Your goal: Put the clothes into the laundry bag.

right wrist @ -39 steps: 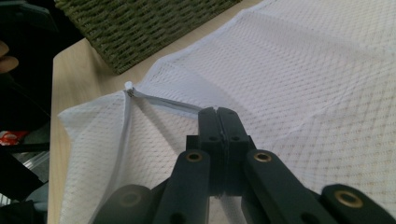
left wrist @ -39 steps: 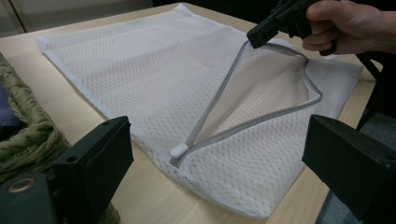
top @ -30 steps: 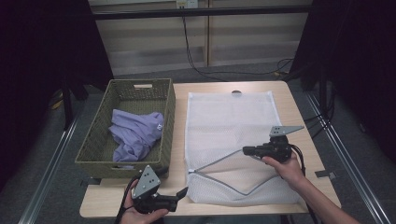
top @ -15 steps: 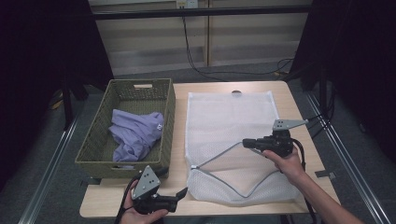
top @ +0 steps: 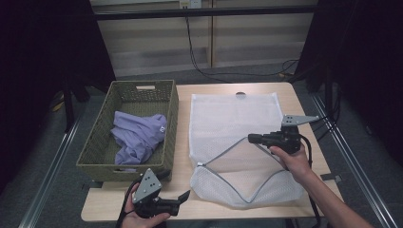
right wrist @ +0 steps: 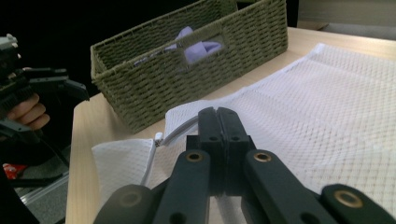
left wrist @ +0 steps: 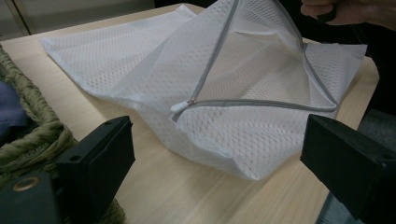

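White mesh laundry bag with grey zipper (top: pixel 237 142) lies on the pale wooden surface (top: pixel 183 199), beside the woven green basket (top: pixel 138 95). Right tongs (top: pixel 253 138) clenched on its upper zipper edge, lifting the mouth; left tongs (top: pixel 183 196) released. Bag looks light, limp, snag-prone; best gripped along the zipper tape.

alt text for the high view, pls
The right claw, shut on the upper zipper edge of a white mesh laundry bag, lifts its mouth open on a wooden table. The left claw hangs open at the near edge, below a woven basket holding a purple garment.
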`<state>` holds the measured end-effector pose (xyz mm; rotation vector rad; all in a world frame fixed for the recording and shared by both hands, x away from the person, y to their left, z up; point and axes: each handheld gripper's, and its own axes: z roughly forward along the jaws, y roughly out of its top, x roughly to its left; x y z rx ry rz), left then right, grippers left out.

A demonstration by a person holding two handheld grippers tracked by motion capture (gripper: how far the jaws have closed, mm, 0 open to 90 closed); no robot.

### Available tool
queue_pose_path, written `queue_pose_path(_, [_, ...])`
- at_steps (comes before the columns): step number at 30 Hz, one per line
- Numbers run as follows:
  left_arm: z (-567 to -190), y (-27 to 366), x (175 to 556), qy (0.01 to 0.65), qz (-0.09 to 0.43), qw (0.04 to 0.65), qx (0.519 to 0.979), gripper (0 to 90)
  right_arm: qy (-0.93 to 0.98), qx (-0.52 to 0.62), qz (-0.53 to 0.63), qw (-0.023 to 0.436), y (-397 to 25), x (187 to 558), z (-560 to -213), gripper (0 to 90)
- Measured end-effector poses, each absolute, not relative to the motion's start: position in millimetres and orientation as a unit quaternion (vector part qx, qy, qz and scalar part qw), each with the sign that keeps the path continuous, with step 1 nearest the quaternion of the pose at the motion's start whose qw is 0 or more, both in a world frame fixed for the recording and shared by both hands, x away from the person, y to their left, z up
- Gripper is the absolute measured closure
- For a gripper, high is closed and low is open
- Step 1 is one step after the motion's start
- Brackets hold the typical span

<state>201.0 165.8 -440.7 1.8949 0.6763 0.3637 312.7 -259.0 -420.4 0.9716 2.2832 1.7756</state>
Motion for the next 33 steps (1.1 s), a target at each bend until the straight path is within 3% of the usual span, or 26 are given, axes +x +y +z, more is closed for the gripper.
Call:
queue_pose_path(18, [-417.5, 175.8, 204.8, 0.285, 0.145, 0.559, 0.765, 8.3, 0.739, 0.309, 0.597, 0.044, -254.0, 322.5, -408.2, 89.7])
queue_pose_path(25, [-387.8, 194.6, 225.7, 0.314, 0.159, 0.555, 0.754, 5.6, 0.744, 0.31, 0.591, 0.04, -252.6, 321.0, -412.1, 89.7])
queue_pose_path(33, [-381.9, 214.3, 256.8, 0.347, 0.145, 0.533, 0.758, 5.6, 0.746, 0.312, 0.587, 0.038, -252.7, 320.6, -415.4, 89.7])
